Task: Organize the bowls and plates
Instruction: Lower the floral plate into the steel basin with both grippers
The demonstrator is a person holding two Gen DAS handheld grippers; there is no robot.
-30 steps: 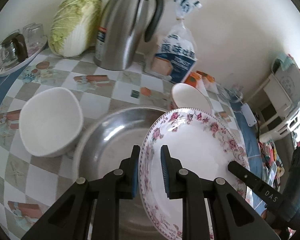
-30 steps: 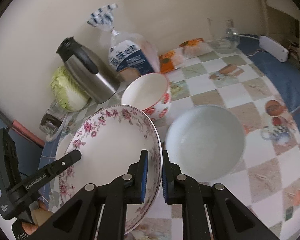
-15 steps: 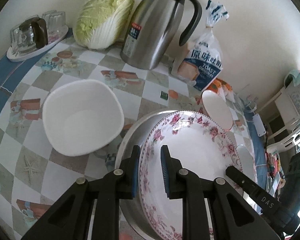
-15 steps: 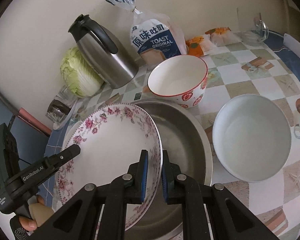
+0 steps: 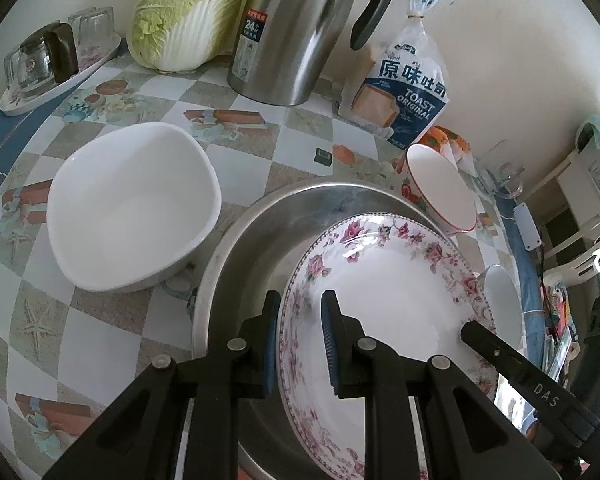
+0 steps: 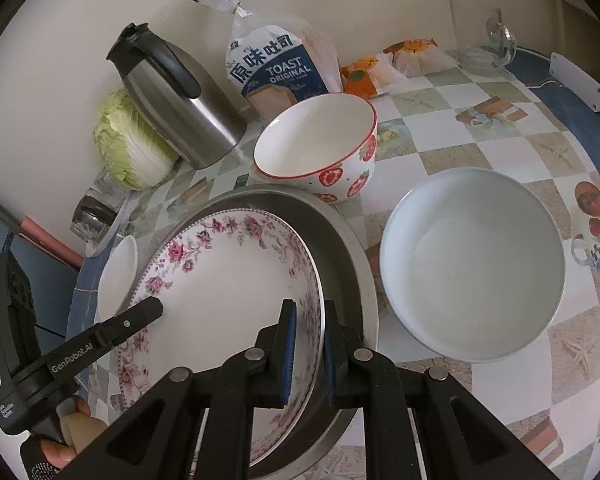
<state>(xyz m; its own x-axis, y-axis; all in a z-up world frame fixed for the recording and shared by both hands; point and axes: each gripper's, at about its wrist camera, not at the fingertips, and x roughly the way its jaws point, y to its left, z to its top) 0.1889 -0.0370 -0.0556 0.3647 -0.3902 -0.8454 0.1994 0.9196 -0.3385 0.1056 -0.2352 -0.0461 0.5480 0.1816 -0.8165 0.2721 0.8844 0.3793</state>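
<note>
A floral-rimmed plate (image 5: 388, 320) (image 6: 220, 280) sits tilted inside a wide steel basin (image 5: 252, 240) (image 6: 348, 248). My left gripper (image 5: 300, 304) is shut on the plate's left rim, and my right gripper (image 6: 310, 312) is shut on the opposite rim. Each gripper also shows in the other's view, the right gripper (image 5: 520, 368) and the left gripper (image 6: 100, 336). A white squarish bowl (image 5: 132, 208) (image 6: 118, 276) stands left of the basin. A strawberry-patterned bowl (image 6: 320, 148) (image 5: 440, 188) stands behind it. A pale round bowl (image 6: 472, 264) (image 5: 500, 304) stands to its right.
Along the wall stand a steel thermos jug (image 5: 300, 32), a napa cabbage (image 5: 188, 12), a bag of toast (image 6: 276, 64) and orange packets (image 6: 360, 76). A tray of glasses (image 5: 48, 68) is far left. A glass jar (image 6: 480, 36) and a white power strip (image 6: 576, 80) lie far right.
Both grippers have come down with the floral plate, which has sunk from above the steel basin into it. Both grips stay the same.
</note>
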